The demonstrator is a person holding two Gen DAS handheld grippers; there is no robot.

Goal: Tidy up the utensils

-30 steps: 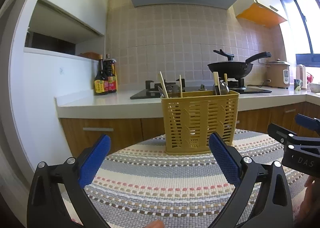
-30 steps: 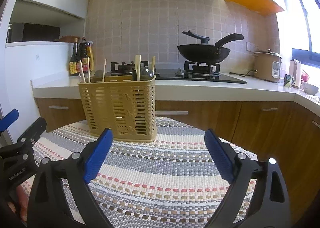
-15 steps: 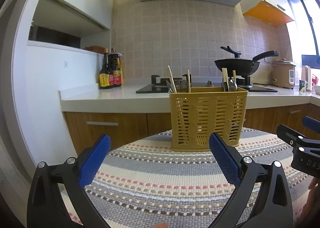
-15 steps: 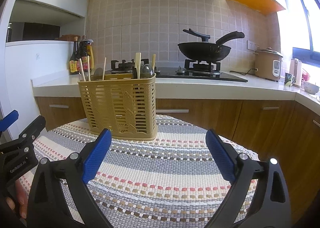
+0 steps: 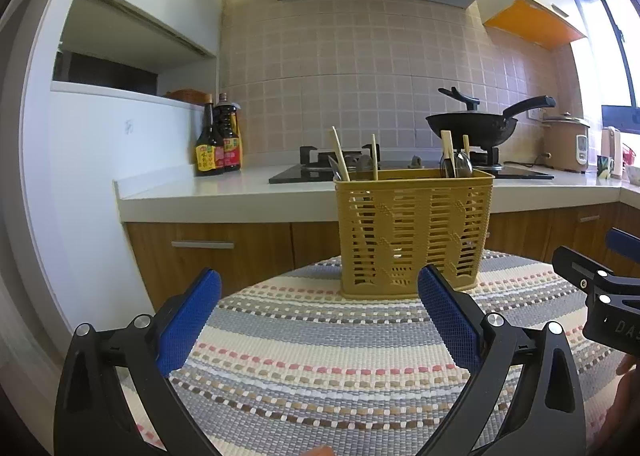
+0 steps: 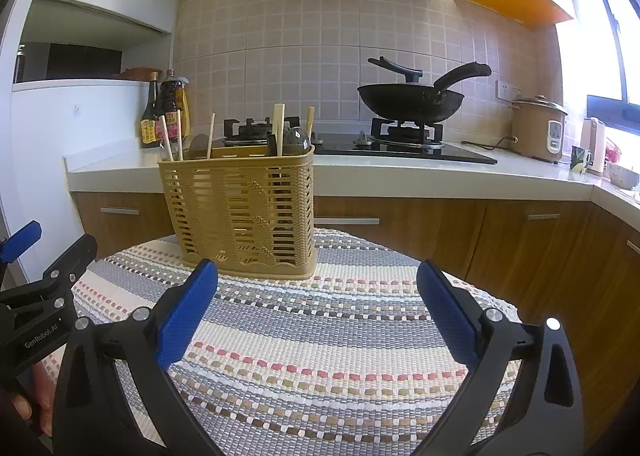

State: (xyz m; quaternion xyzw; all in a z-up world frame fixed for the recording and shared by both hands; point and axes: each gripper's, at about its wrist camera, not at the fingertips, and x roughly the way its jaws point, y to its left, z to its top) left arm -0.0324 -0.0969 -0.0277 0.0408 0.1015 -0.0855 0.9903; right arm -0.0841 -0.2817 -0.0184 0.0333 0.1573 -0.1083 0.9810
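Observation:
A tan slotted utensil basket (image 5: pixel 412 232) stands upright on a striped woven mat (image 5: pixel 320 356) that covers a round table. Wooden chopsticks (image 5: pixel 340 153) and a dark spoon (image 5: pixel 460 165) stick up out of it. My left gripper (image 5: pixel 319 280) is open and empty, a little short of the basket's front. In the right wrist view the basket (image 6: pixel 240 215) sits ahead and to the left. My right gripper (image 6: pixel 317 268) is open wide over the mat (image 6: pixel 320 336), holding nothing. Each gripper shows at the edge of the other's view: the right gripper (image 5: pixel 600 296) and the left gripper (image 6: pixel 40 296).
Behind the table runs a white kitchen counter (image 6: pixel 400 175) with a gas hob and a black wok (image 6: pixel 408 99). Sauce bottles (image 5: pixel 218 143) stand at its left, and a rice cooker (image 6: pixel 538 127) at its right. Wooden cabinets sit below the counter.
The right gripper's jaws have spread slightly wider. Neither the basket nor either hand has visibly moved.

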